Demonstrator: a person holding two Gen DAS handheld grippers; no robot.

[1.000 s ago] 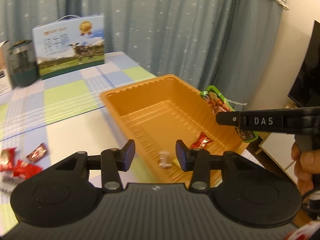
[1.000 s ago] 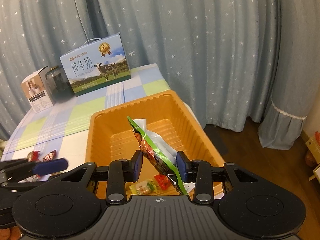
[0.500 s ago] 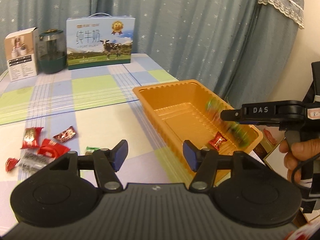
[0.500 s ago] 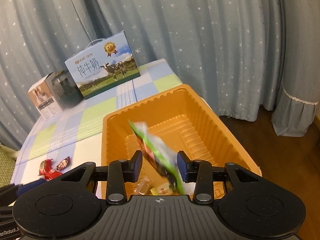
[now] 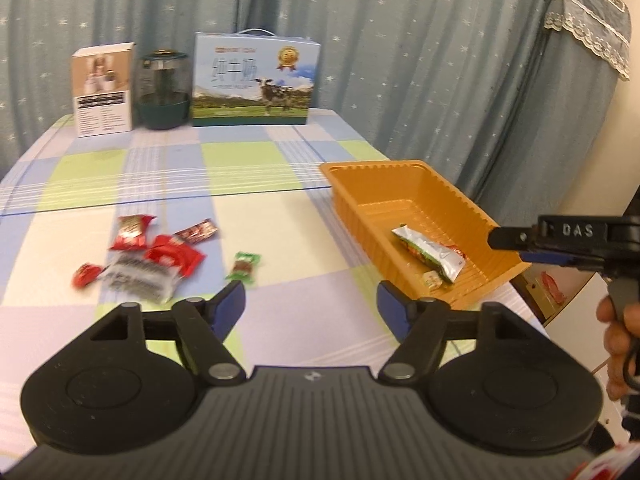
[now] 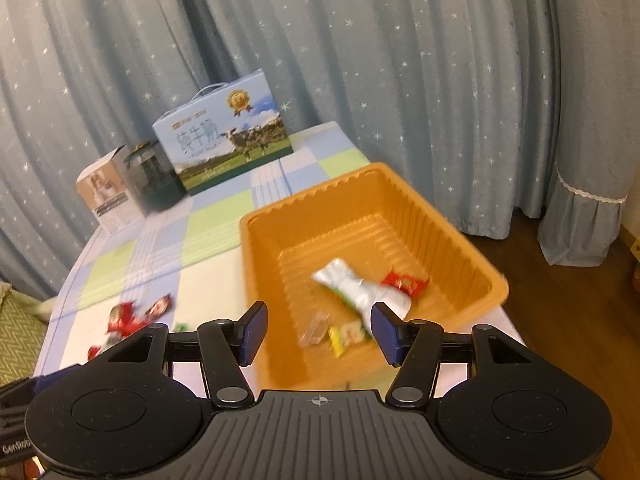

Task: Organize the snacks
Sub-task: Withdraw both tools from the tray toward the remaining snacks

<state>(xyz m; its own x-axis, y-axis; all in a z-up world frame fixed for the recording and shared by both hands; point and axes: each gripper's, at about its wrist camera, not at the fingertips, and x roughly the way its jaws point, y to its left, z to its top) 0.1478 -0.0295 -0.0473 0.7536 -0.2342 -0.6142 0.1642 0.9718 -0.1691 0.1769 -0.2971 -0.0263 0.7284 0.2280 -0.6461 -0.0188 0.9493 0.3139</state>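
Note:
An orange plastic tray (image 5: 460, 208) (image 6: 448, 236) sits at the table's right edge. Inside it lie a green and silver snack pouch (image 5: 430, 252) (image 6: 362, 290), a red candy (image 6: 404, 282) and small yellow and clear sweets (image 6: 344, 334). My right gripper (image 6: 318, 332) hovers over the tray's near end, jaws opening, nothing between them; it also shows from the side (image 5: 516, 246). My left gripper (image 5: 312, 306) is above the tablecloth, jaws opening and empty. A pile of red wrappers (image 5: 160, 248), a clear packet (image 5: 138, 278) and a green snack bar (image 5: 244, 266) lie on the cloth left of it.
A milk carton box (image 5: 252, 80), a dark green jar (image 5: 162, 90) and a white box (image 5: 104, 90) line the table's far edge in front of the curtain. A hand (image 5: 618, 344) holds the right gripper's handle. The wooden floor (image 6: 560, 300) lies beyond the tray's right side.
The right gripper let go of the green pouch, which dropped flat into the tray, and it rose a little. The left gripper swung left from the tray towards the loose snacks and spread wider.

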